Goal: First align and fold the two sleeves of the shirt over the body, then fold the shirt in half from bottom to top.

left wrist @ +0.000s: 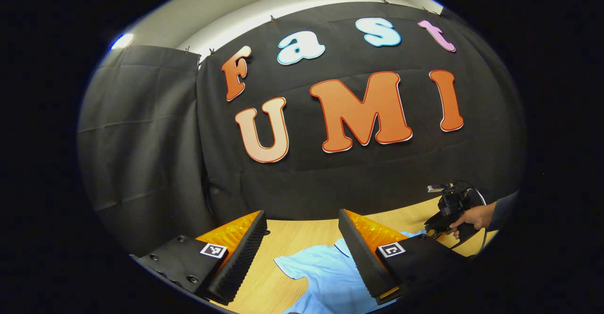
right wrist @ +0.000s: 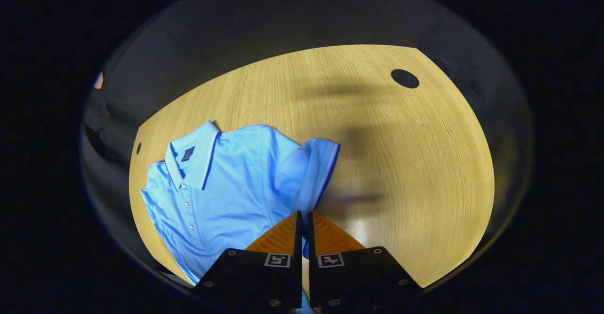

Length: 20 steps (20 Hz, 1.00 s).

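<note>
A light blue polo shirt (right wrist: 222, 186) lies face up on a pale wooden table (right wrist: 401, 163), collar toward the far left in the right gripper view, its buttoned placket running down toward the near edge. The sleeve (right wrist: 314, 172) on the right side of that view looks drawn in over the body's edge, its dark-trimmed cuff lying along the shirt's side, so the first sleeve fold seems begun or partly done. The right gripper (right wrist: 302, 224) sits just at that sleeve's near end with its fingers nearly together; a sliver of blue shows low in the narrow gap, but whether cloth is truly pinched there cannot be told. In the left gripper view, the left gripper (left wrist: 302, 248) hangs above the shirt (left wrist: 325, 276) with its fingers wide apart, holding nothing. Farther off at the right of that view, a hand (left wrist: 474, 217) holds the other gripper low over the table. Judging from this, the other sleeve and the bottom-to-top fold are still to do. The shirt's hem and its far-left sleeve are cut off at the edge of the view, so their state is unknown
</note>
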Tool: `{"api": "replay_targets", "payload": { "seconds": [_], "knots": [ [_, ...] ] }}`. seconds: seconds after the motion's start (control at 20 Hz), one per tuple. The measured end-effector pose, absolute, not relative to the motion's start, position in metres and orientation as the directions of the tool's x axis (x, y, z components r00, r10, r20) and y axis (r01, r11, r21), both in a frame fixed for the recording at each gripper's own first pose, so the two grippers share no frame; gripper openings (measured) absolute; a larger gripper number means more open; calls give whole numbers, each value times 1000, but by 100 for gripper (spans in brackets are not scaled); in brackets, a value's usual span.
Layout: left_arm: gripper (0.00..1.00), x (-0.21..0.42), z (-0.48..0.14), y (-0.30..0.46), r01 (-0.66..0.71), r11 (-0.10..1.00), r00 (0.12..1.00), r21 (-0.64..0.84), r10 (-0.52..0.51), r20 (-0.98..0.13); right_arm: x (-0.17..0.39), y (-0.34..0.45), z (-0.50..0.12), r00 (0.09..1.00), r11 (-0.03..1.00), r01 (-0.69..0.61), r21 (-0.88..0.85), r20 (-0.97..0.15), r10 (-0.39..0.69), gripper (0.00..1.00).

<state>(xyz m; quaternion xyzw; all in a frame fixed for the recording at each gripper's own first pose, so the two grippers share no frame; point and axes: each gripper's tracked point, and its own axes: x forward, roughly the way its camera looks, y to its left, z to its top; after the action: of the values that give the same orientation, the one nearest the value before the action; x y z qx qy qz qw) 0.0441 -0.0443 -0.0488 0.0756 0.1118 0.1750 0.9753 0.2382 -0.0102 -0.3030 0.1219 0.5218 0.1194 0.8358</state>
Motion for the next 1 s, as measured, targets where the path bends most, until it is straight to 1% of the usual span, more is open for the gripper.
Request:
{"api": "replay_targets", "payload": {
  "seconds": [0.15,0.3,0.5,0.6,0.7,0.75,0.85,1.0],
  "knots": [
    [100,42,-48,-33,-337,920,909,201,374,-184,237,11,-282,450,920,-144,363,-804,388,6],
    [100,43,-43,-21,-347,913,910,215,384,-160,235,35,-269,455,907,-196,372,-785,421,7],
    [100,52,-52,5,-348,917,910,194,380,-165,229,65,-261,449,897,-214,388,-776,443,7],
    [100,59,-62,20,-337,926,914,171,365,-179,224,77,-261,441,894,-214,393,-778,448,10],
    [100,68,-76,37,-315,939,919,138,339,-204,219,89,-254,438,885,-215,413,-769,465,15],
    [100,75,-85,46,-298,947,924,116,317,-215,217,95,-249,444,879,-218,424,-759,476,20],
    [100,87,-109,63,-266,961,926,71,276,-259,216,97,-243,470,886,-212,411,-753,462,22],
    [100,104,-154,87,-230,973,908,-34,202,-366,212,93,-233,511,900,-171,402,-744,430,24]
  ]
}}
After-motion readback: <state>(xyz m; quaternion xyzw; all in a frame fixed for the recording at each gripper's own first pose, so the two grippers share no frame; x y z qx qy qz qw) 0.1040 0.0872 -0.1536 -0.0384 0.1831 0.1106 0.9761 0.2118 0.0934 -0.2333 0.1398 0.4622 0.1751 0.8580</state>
